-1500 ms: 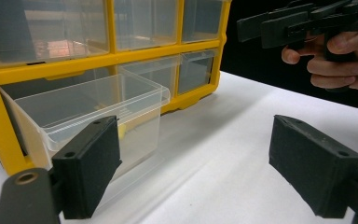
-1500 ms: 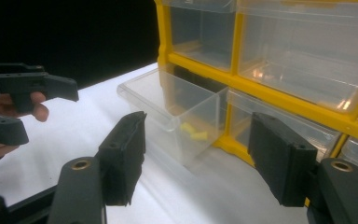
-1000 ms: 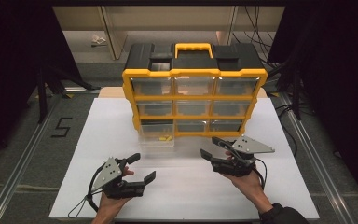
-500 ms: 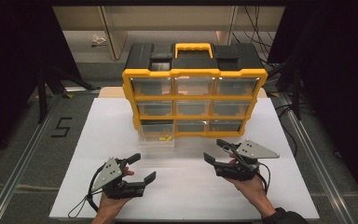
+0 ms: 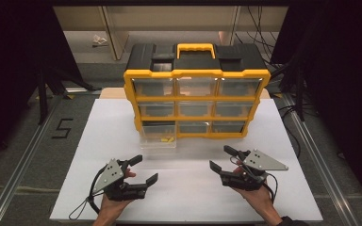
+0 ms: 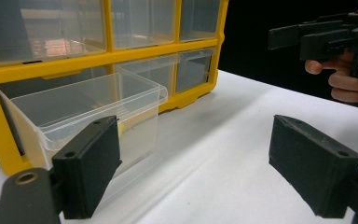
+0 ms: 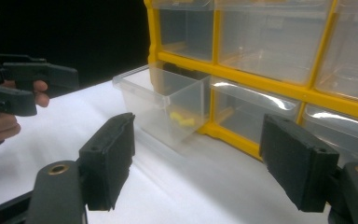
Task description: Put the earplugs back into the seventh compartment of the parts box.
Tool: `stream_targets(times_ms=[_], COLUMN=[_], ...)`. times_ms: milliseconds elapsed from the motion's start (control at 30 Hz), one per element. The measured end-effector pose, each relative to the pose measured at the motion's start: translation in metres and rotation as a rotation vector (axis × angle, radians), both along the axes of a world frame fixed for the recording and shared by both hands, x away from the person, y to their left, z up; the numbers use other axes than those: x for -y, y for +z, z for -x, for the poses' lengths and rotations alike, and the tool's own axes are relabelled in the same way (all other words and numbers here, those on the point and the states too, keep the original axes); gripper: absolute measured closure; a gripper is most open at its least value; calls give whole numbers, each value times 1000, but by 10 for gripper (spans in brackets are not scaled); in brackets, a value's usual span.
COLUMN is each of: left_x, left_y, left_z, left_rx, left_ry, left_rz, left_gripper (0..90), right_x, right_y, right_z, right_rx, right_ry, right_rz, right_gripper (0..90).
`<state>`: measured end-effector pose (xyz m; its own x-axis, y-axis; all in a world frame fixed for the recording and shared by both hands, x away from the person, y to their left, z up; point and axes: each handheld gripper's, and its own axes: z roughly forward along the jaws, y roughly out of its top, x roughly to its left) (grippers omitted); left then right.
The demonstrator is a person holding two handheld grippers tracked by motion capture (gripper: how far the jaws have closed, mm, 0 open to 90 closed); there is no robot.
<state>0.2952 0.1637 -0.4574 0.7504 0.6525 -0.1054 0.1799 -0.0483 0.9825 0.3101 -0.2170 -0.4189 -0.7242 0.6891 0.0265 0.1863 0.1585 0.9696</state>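
Right tool: lower right of the high view, held in a hand above the white surface; its jaws have just been opening and now stand wide, with nothing between them.
Right tool's own view: the two black jaws frame the pulled-out drawer and the lower row of the cabinet.
Left tool: lower left of the high view, held in a hand, jaws wide and empty, pointing toward the middle of the frame.
Left tool's own view: the drawer sits just behind the left-hand jaw; the other hand with its tool shows at upper right.
Clear drawer: pulled out of the bottom-left slot of the cabinet, standing on the surface between the two tools and well apart from both.
Yellow pieces: small, lying inside the drawer near its cabinet end.
Organiser cabinet: yellow frame, black top with a yellow handle, three rows of clear drawers, upper middle of the high view.
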Motion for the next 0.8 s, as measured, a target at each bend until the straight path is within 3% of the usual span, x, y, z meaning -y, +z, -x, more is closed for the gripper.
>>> stream_targets(times_ms=[367, 800], left_x=[0, 0], left_y=[0, 0], left_z=[0, 0], left_rx=[-1, -1], left_ry=[-2, -5], left_rz=[-1, -1], left_gripper=[164, 164], right_x=[3, 13], right_y=[-10, -12], right_z=[11, 21], right_rx=[-10, 4], right_ry=[3, -21], right_rz=[-6, -15], right_gripper=[276, 278])
